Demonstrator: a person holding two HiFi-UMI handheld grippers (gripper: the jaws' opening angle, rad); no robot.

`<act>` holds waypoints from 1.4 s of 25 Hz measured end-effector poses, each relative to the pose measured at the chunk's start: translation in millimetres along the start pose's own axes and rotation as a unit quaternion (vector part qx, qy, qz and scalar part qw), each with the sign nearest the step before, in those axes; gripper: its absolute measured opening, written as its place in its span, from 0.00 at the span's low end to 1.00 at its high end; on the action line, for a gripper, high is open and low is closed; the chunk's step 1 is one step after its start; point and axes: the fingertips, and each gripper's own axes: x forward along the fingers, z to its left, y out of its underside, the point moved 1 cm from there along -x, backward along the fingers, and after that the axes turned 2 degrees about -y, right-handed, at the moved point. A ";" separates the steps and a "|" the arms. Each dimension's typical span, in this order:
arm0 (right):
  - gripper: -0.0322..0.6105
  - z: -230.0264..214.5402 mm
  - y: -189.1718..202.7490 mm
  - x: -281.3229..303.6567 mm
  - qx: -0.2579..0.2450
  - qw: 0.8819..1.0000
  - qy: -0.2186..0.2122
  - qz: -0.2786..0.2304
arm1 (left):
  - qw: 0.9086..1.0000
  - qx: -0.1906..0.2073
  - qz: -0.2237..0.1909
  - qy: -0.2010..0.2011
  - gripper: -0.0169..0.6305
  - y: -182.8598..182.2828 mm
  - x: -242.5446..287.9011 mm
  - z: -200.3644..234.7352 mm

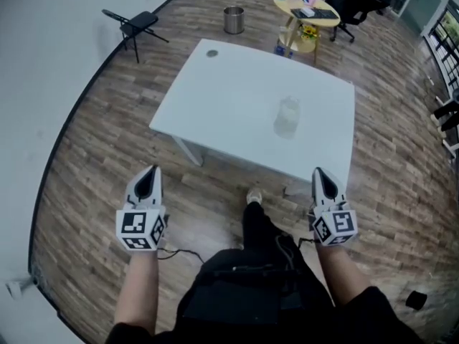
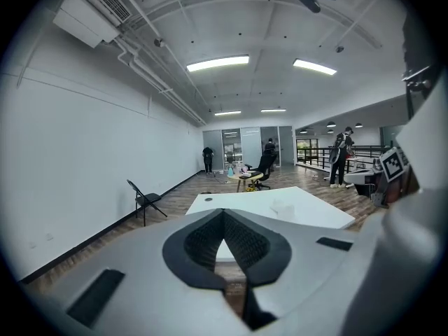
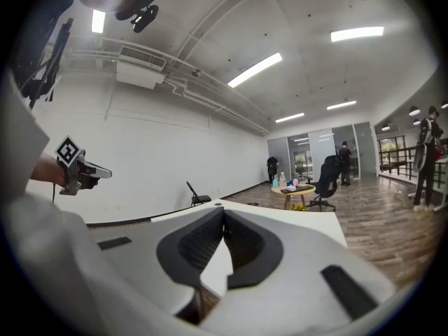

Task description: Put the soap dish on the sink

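Note:
A clear, translucent soap dish [image 1: 287, 115] lies on the white table [image 1: 215, 99], right of its middle; the left gripper view shows the soap dish [image 2: 284, 208] faintly. A small round dark-rimmed thing [image 1: 211, 53] sits near the table's far left corner. My left gripper [image 1: 153, 169] hangs in front of the table's near left edge, jaws together and empty. My right gripper [image 1: 318, 170] is level with it before the near right corner, also shut with nothing in it. Both are well short of the dish. Each gripper's own view shows its tips meeting, left [image 2: 223, 212] and right [image 3: 224, 210].
A black folding chair [image 1: 136, 24] stands by the left wall. Beyond the table are a metal bin [image 1: 233, 20], a round yellow table [image 1: 305, 9] with bottles, and an office chair [image 1: 355, 6]. People stand far down the room. Wood floor surrounds the table.

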 end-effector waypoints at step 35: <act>0.05 -176.5 15.2 203.7 0.130 0.988 0.047 0.065 | 0.992 0.031 0.042 0.118 0.01 -113.5 330.4 -51.8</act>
